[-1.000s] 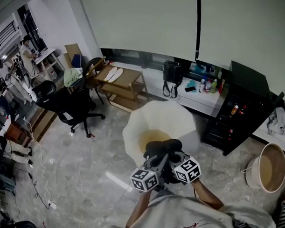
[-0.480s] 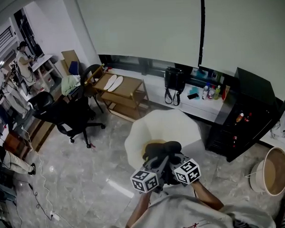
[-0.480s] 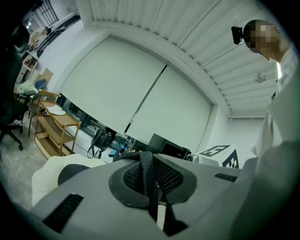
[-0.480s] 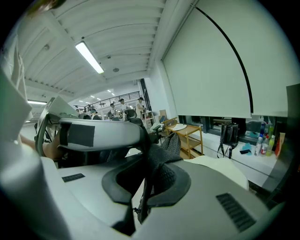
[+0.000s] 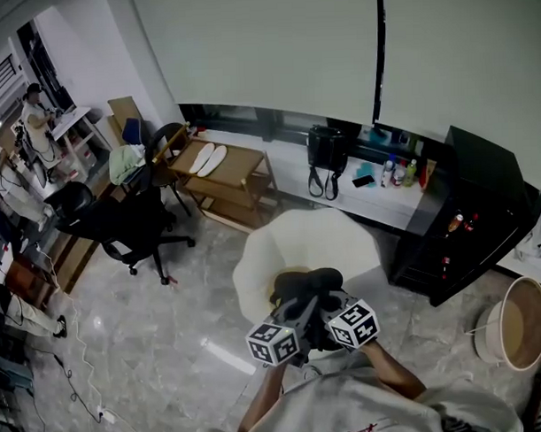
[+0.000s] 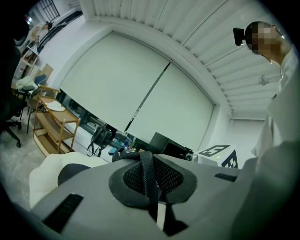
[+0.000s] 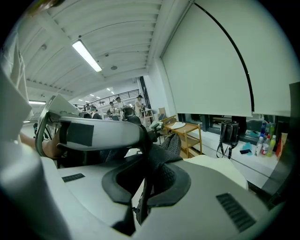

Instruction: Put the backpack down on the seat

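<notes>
the left gripper (image 5: 294,314) has its fingers nearly together, clamped on a black strap (image 6: 147,171). the backpack (image 5: 308,282) hangs over the pale seat (image 5: 298,232), apparently not resting on it. the right gripper (image 5: 327,308) likewise pinches mesh webbing (image 7: 164,152). the carry looks done; lowering and letting go are left.

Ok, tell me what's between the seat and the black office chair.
Nothing stands there. The head view shows only bare floor between the seat and the office chair.
</notes>
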